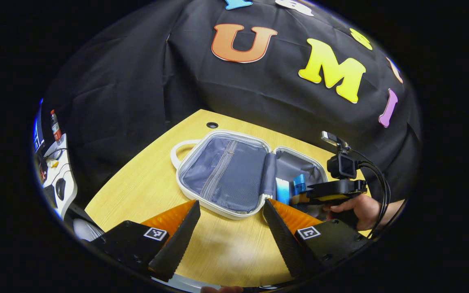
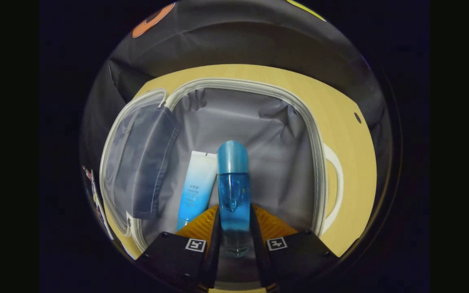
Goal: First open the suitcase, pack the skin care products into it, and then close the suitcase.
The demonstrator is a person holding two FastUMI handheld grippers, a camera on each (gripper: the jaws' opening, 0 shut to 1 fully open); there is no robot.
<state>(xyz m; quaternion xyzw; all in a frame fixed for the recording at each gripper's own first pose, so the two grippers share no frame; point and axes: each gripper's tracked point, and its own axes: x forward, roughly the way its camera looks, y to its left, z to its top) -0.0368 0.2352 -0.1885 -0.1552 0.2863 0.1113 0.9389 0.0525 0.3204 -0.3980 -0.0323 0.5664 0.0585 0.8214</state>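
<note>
Suitcase (image 1: pixel 222 175) lies open flat on my yellow worktop (image 1: pixel 145 183), its mesh-lined lid toward my left gripper and its grey-lined half under my right one. A pale blue tube (image 2: pixel 196 185) already rests on that lining, just beside the blue bottle (image 2: pixel 233 183). My right gripper (image 2: pixel 234 240) has its fingers clamped on the bottle's lower end, over the open half. My left gripper (image 1: pixel 230 232) hovers above the worktop just short of the suitcase rim, fingers spread wide and holding nothing. A side desk (image 1: pixel 57 179) with clutter stands well apart.
</note>
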